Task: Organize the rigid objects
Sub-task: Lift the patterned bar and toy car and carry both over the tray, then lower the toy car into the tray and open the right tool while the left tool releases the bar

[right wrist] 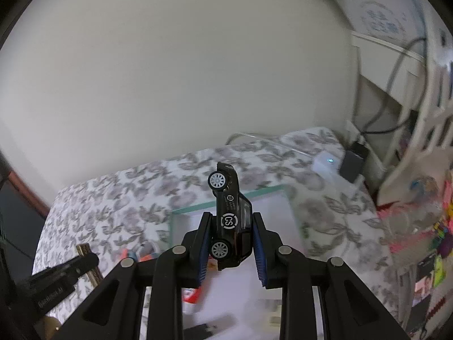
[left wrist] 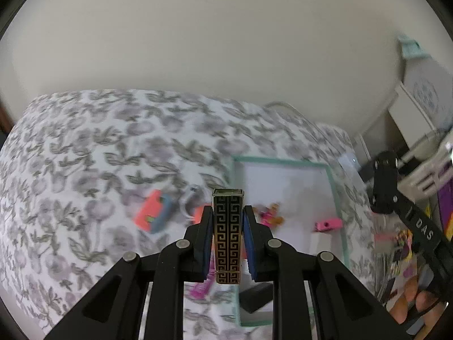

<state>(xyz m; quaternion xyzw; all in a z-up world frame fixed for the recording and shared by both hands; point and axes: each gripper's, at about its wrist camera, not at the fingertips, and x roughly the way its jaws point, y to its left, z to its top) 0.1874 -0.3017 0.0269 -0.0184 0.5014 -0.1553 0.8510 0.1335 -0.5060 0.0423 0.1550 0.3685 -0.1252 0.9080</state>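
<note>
L gripper clamps lighter upright, R gripper clamps car nose-up, frame centre, probably bound for tray.

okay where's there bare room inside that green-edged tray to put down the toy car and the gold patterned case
The tray is mostly bare across its far half, from the far green rim down to the small orange and pink toys. Its near part is crowded: a pink piece by the right rim, a black block near the front. On the floral cloth, an orange and blue toy sits left of the tray.
</note>
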